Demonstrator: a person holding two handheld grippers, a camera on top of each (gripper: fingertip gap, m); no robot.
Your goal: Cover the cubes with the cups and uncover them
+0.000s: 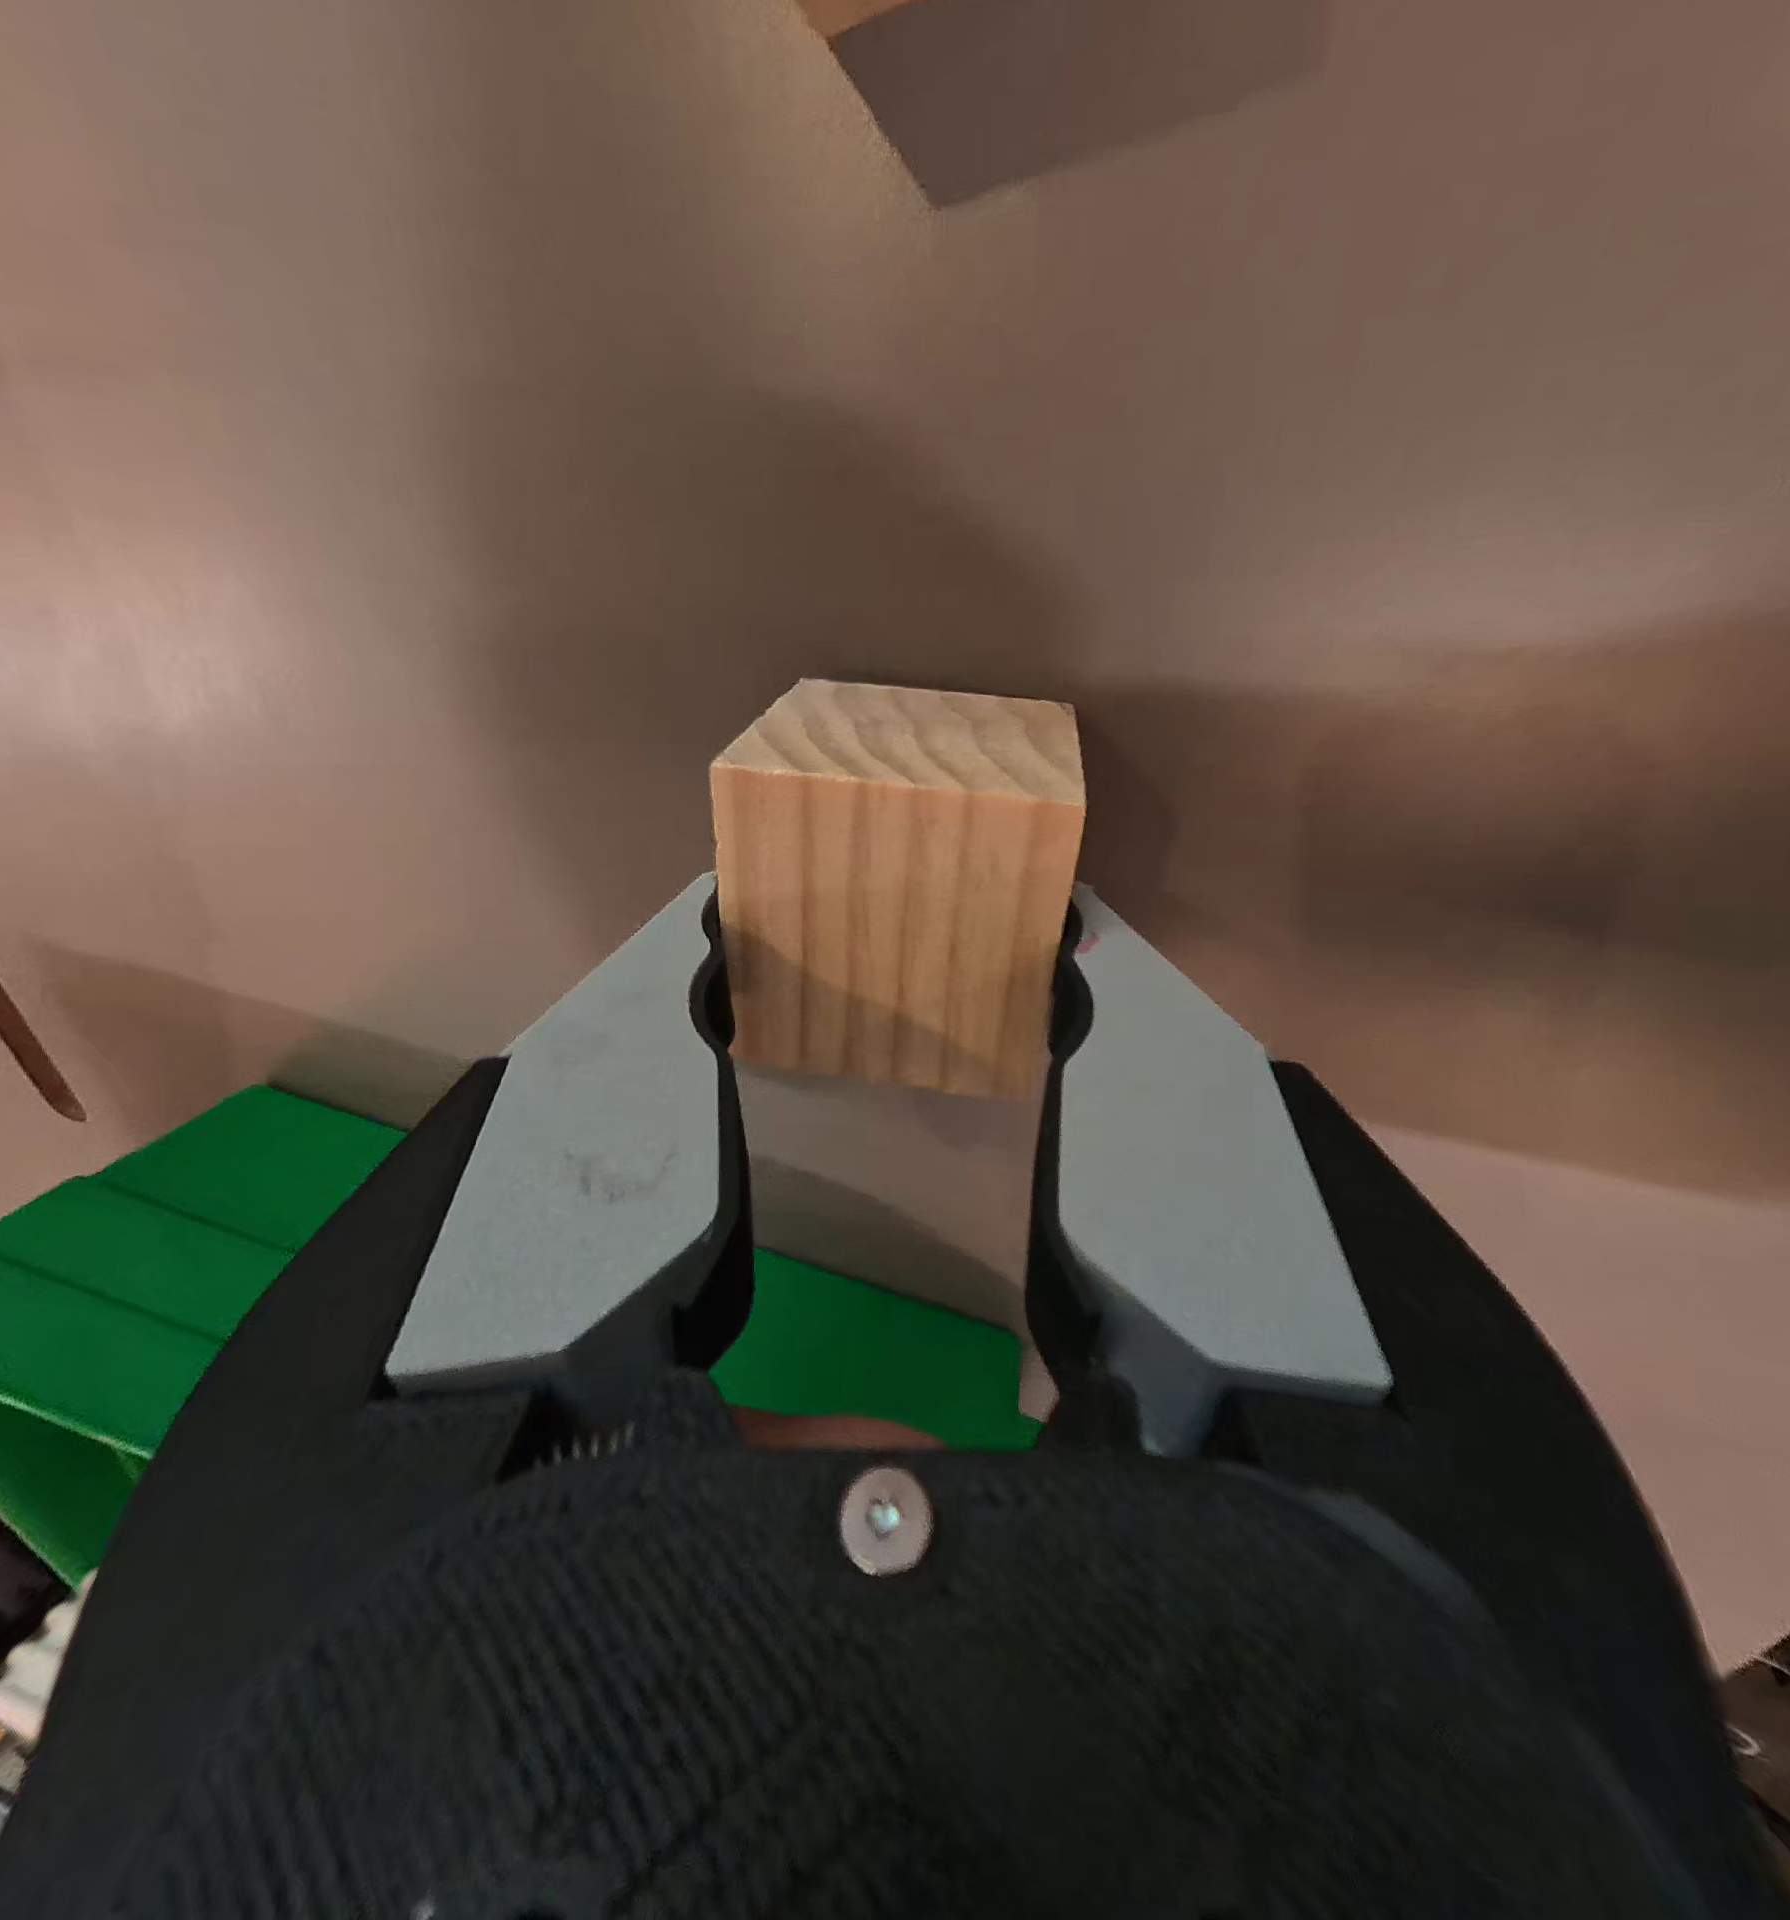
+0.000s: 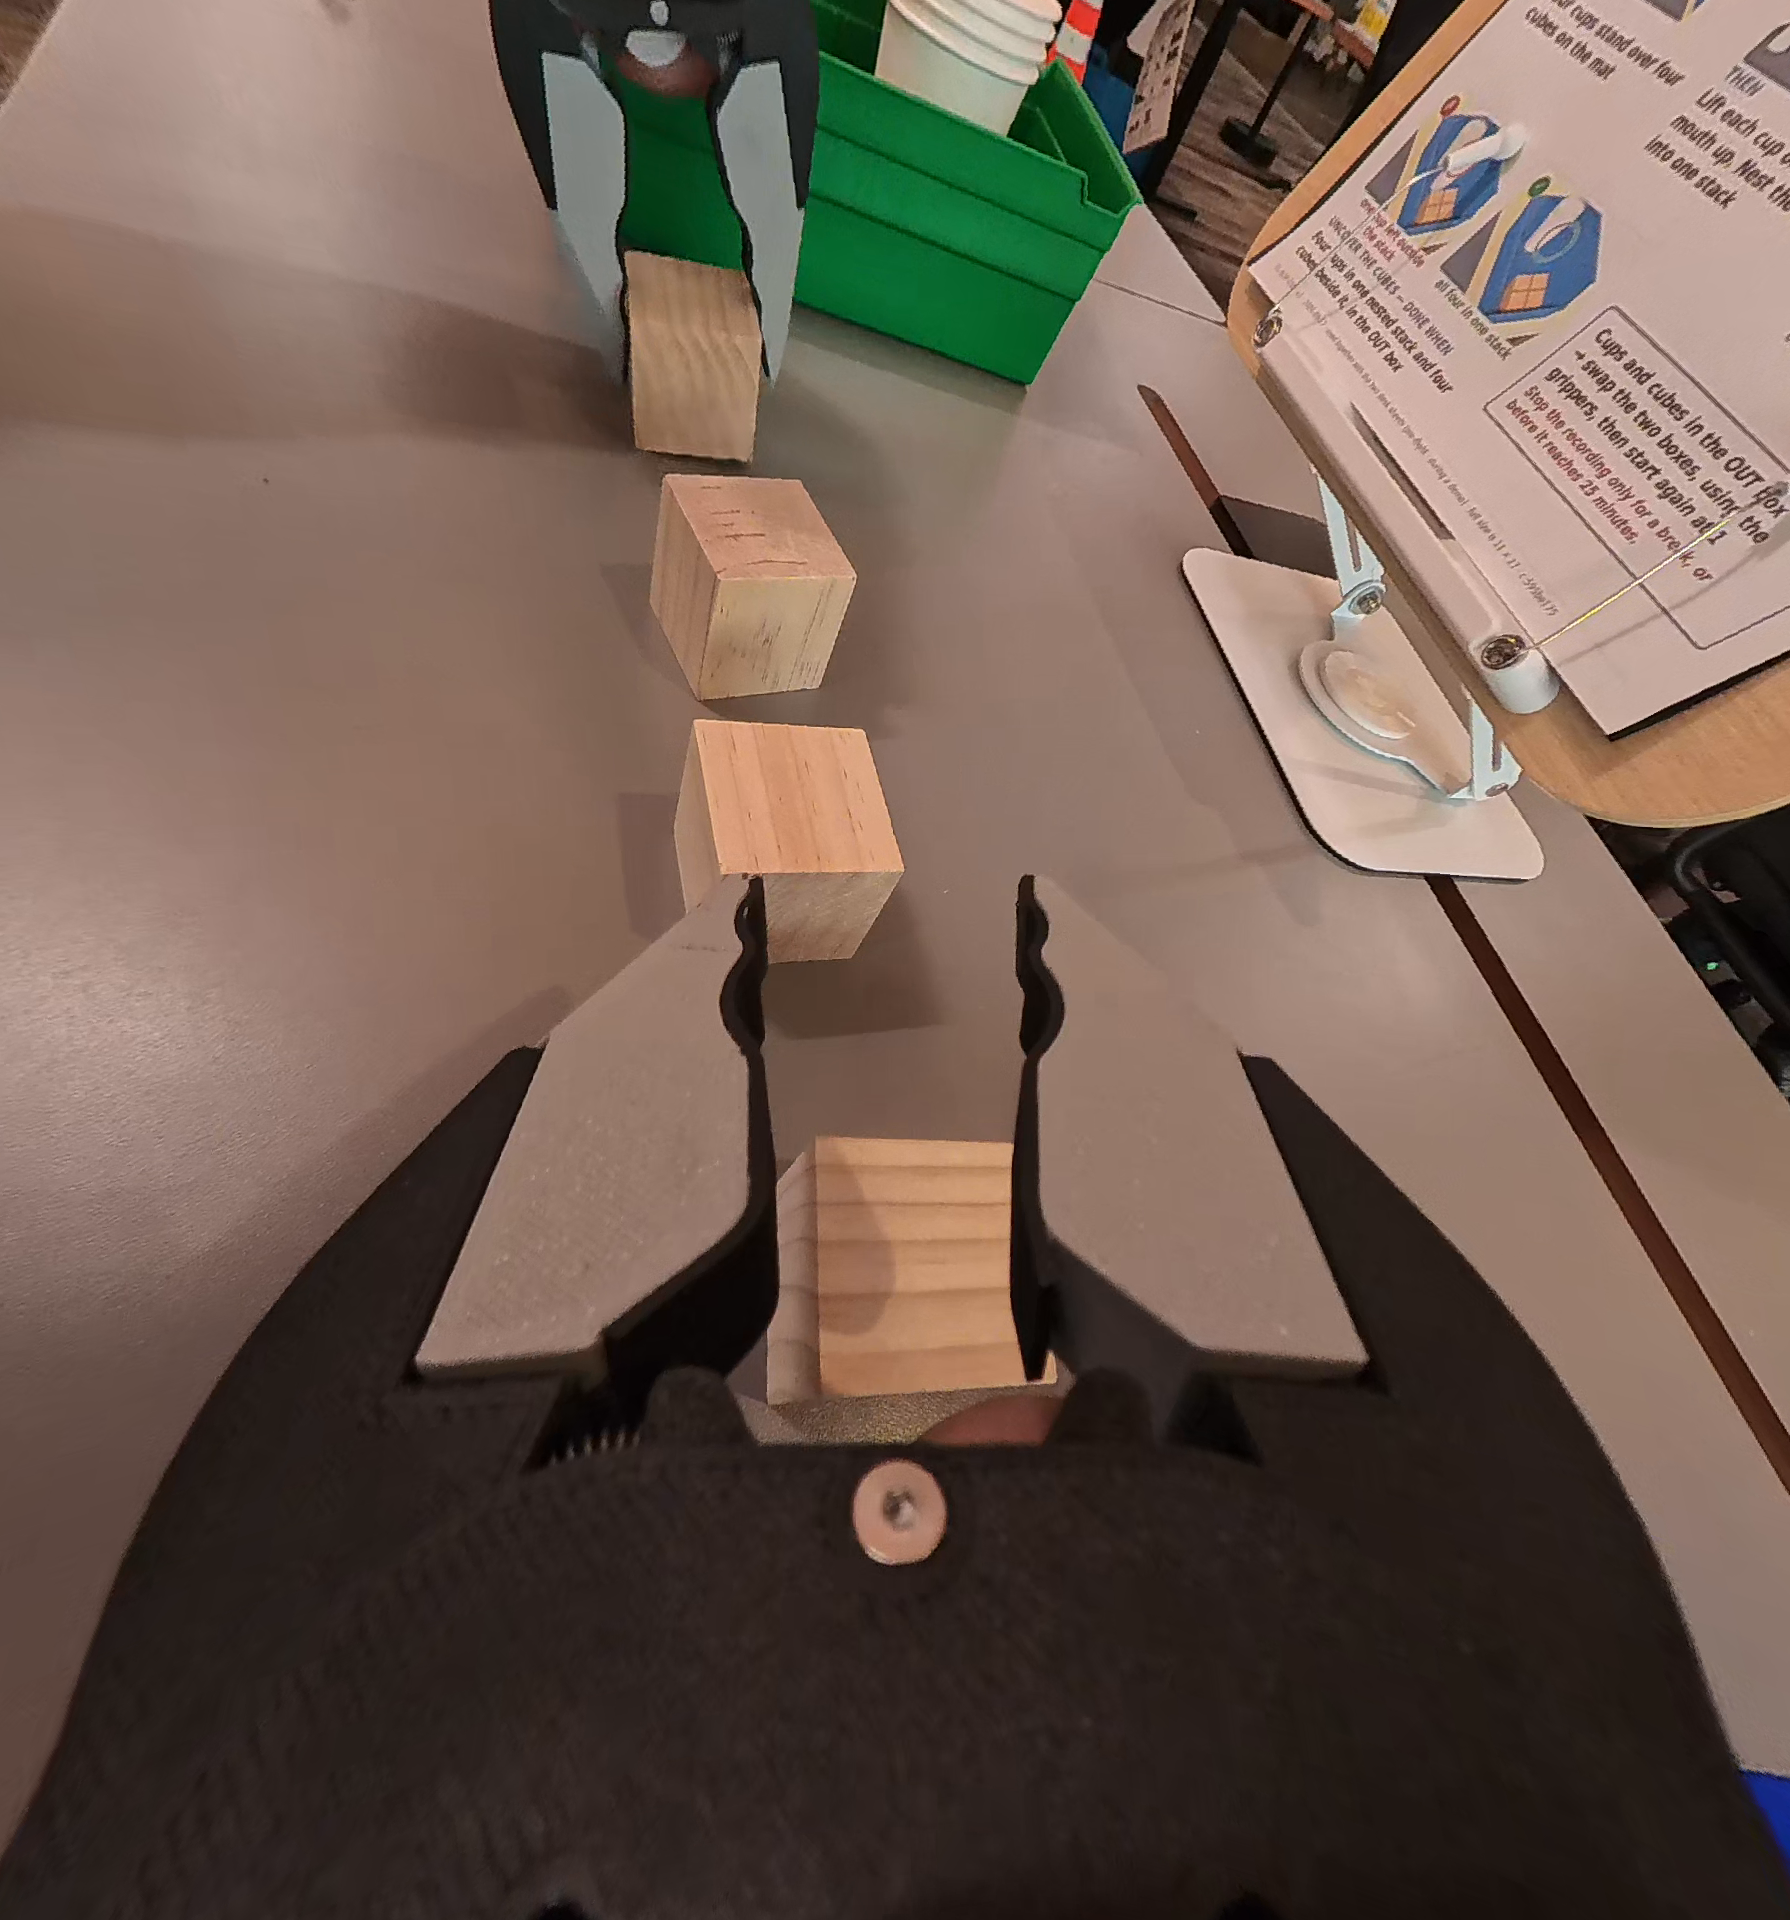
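Cubes (image 2: 753,587) in row running away – left hand-held gripper (image 1: 896,977) clamps farthest; right hand-held gripper (image 2: 886,956) apart.

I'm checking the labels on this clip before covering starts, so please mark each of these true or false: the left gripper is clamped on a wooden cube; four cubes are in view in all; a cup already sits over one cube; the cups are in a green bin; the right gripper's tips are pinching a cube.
1. The left gripper is clamped on a wooden cube. True: both pads press its sides.
2. Four cubes are in view in all. True: the held cube, two middle cubes, and a near cube.
3. A cup sits over one cube. False: every cube is uncovered.
4. The cups are in a green bin. True.
5. The right gripper pinches a cube at its tips. False: nothing lies between its fingertips; the near cube shows farther back between the fingers, on the table.
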